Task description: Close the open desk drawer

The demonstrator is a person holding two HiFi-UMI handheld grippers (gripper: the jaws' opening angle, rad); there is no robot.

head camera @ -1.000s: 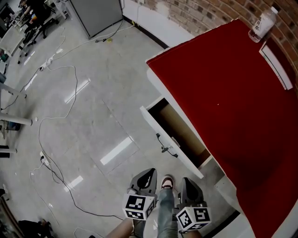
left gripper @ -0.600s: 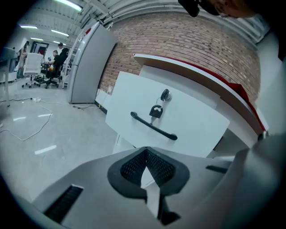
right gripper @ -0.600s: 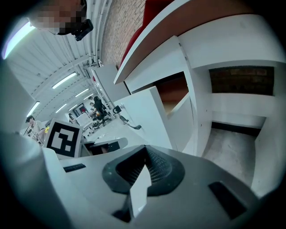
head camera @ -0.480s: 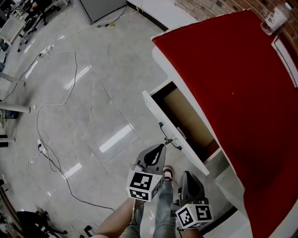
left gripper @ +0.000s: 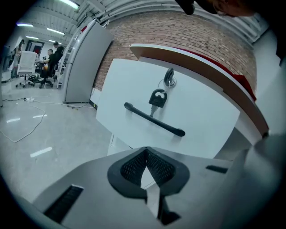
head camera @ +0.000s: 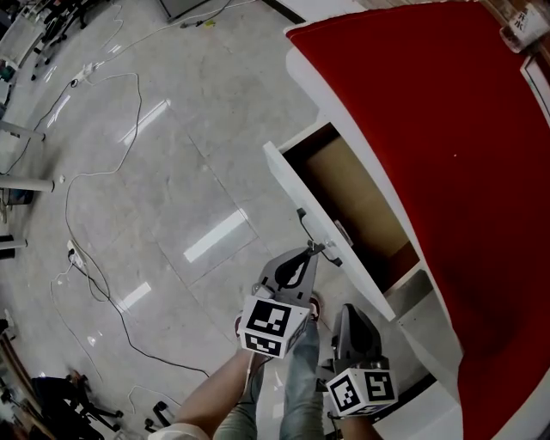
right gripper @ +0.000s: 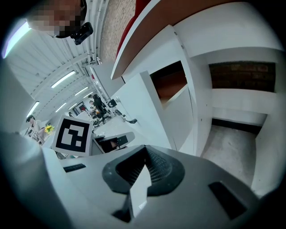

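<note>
The desk (head camera: 447, 129) has a red top, and its drawer (head camera: 296, 202) stands pulled out, showing a brown, bare inside (head camera: 361, 206). The white drawer front (left gripper: 187, 116) carries a black bar handle (left gripper: 154, 119) with a key in the lock (left gripper: 157, 97) above it. My left gripper (head camera: 305, 256) is shut and holds nothing, its tips just short of the handle (head camera: 316, 245), below the drawer front. My right gripper (head camera: 351, 311) hangs lower by the desk's side, shut with nothing in it, and looks along the drawer's side (right gripper: 143, 112).
Cables (head camera: 86, 249) trail over the grey floor at the left. A bottle (head camera: 526, 21) stands at the desk's far corner. The person's leg and shoe (head camera: 296, 378) are between the grippers. An open kneehole (right gripper: 237, 129) lies under the desk.
My left gripper has moved up and forward to the drawer's handle. The view has closed in on the desk; the right gripper has hardly moved.
</note>
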